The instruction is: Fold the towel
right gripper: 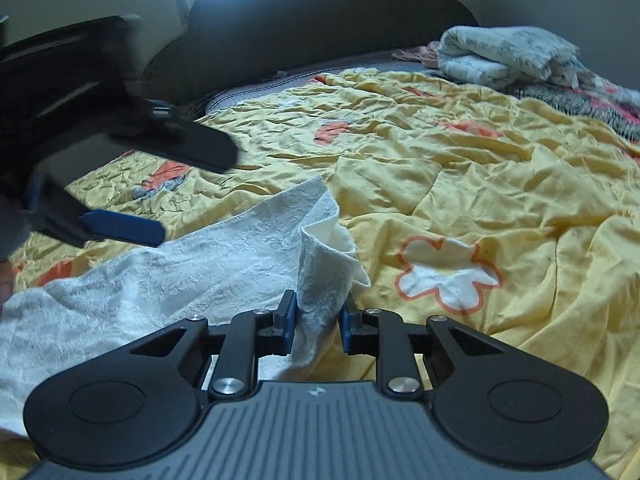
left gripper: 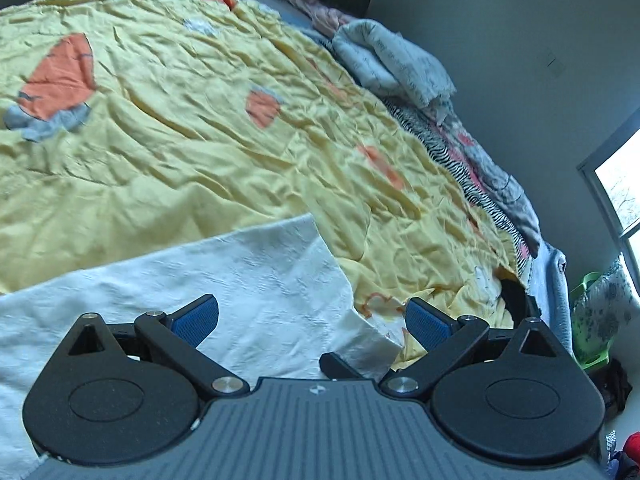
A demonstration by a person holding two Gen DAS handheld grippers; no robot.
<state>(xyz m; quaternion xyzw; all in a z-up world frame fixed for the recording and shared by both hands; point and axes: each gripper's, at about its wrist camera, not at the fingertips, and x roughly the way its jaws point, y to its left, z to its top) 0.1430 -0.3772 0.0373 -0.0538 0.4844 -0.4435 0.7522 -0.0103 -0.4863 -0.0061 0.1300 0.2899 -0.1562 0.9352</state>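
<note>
Towel: the white towel lies on the yellow bed sheet, at the near side of the bed. One corner is bunched up into a soft roll near the front. The rest spreads out flat to the left.

Right gripper: the right gripper is nearly closed and pinches the bunched corner of the towel. The cloth sits right between its blue pads, and both pads press on it.

Left gripper: the left gripper is wide apart and holds nothing. It hangs over the right-hand edge of the towel in its own view. In the right wrist view it is blurry at the left side, above the towel.

Step now: I think the job is to get a second corner, so the towel can be lifted and laid over itself.

How to do it well: bring the left gripper down on an edge corner of the towel. Pinch only the towel, not the sheet under it. Keep the right grip tight so the corner does not slip. Lift both corners together and keep them level, so the fold comes out straight.

Watch out: the sheet is wrinkly and may get caught too.

Around it: a folded pale blanket lies far back on the bed, well apart from the towel.
</note>
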